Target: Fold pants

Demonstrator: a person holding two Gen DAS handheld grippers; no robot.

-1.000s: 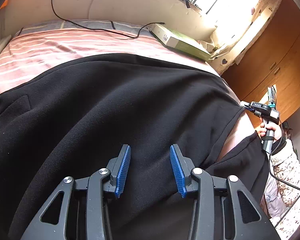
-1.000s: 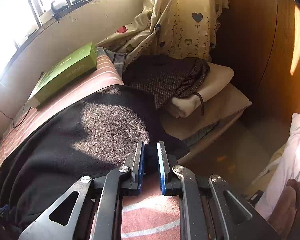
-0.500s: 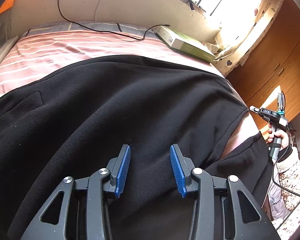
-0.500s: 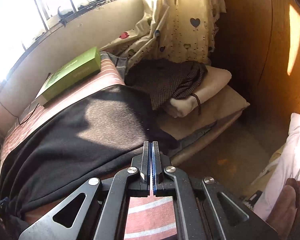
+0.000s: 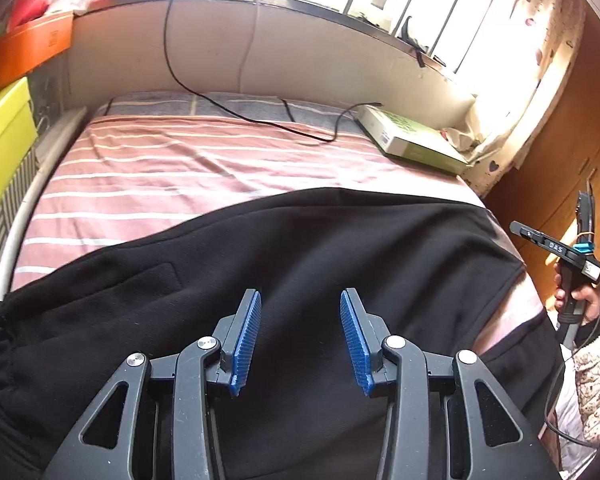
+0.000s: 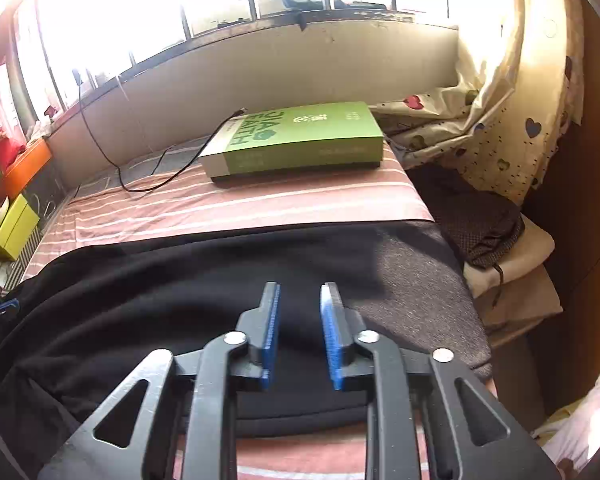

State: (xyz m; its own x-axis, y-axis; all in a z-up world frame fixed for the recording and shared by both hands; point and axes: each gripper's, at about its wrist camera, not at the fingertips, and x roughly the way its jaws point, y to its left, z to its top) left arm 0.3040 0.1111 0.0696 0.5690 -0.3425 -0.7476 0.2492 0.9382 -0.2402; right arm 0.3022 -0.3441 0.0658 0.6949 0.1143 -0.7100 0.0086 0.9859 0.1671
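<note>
Scene: black pants (image 5: 300, 264) lie spread across a bed with a pink striped sheet (image 5: 172, 168), the elastic waistband bunched at the left edge of the left wrist view, the leg ends reaching the bed's right side.
What changed: the right gripper (image 6: 300, 336), pinched shut half a second ago near the hem at the bed's edge, has just been opening its jaws; nothing sits between them now, and its view has swung from the bedside to look along the pants toward the window.
Left gripper (image 5: 300, 340): jaws part-open, as a second ago, empty, hovering over the middle of the cloth; more striped sheet shows beyond the far edge than before.
Meaning for the task: the hem looks released after a tug or smoothing; the garment appears laid out flat, with the first fold likely not yet made.
Fabric: thick, matte, fleece-like knit, soft-edged; sunlight turns one patch grey and grainy in the right wrist view.
Pocket: a welt slit shows near the waistband.
Surroundings: a flat green box (image 6: 296, 140) and a thin black cable (image 5: 260, 120) lie on the far sheet, well apart from the pants.
</note>
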